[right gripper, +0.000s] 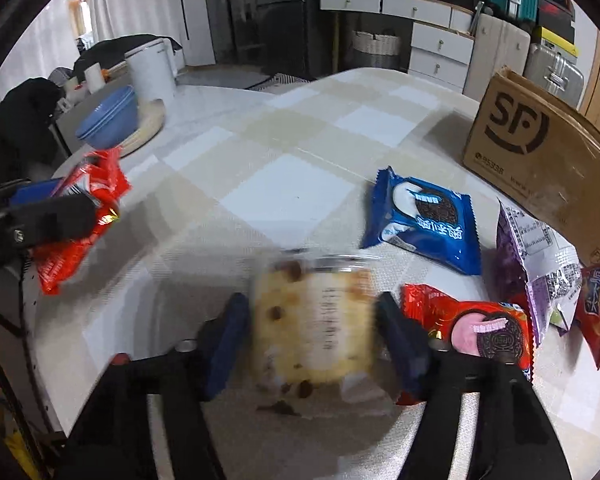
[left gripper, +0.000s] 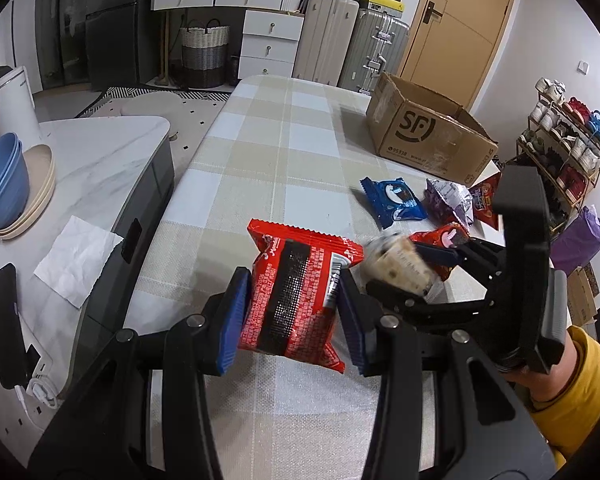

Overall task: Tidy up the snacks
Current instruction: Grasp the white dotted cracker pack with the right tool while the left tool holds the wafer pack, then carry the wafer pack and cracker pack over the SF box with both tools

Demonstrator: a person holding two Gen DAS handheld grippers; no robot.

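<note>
**Two packets between the grippers, box waiting**

Six snack packets show on the checked table (left gripper: pixel 284 128), and all look light, crinkly and easy to crush.

Biggest is the open cardboard box (left gripper: pixel 432 136), at about two o'clock from the grippers. It is stiff-walled and, I judge, where the snacks should go.

Next is the red packet (left gripper: pixel 296 280), clamped across its middle by the left gripper (left gripper: pixel 292 292) and held clear of the cloth. Glossy film with a black dotted strip, it is soft and slippery, so a mid-body hold suits it better than a sealed edge.

The cake packet (right gripper: pixel 312 328) is clear wrap over a pale, dark-speckled sponge. It sits between the pads of the right gripper (right gripper: pixel 310 308), at the table's near edge. Blur hides whether the pads actually press it; I cannot tell. It would squash easily, so a gentle squeeze on its flat sides seems wise.

Lying loose are a blue biscuit packet (right gripper: pixel 424 220) at one o'clock from the cake, a purple packet (right gripper: pixel 532 256) at two, and a small red biscuit packet (right gripper: pixel 472 328) and an orange-red packet (right gripper: pixel 598 308) at three.
</note>
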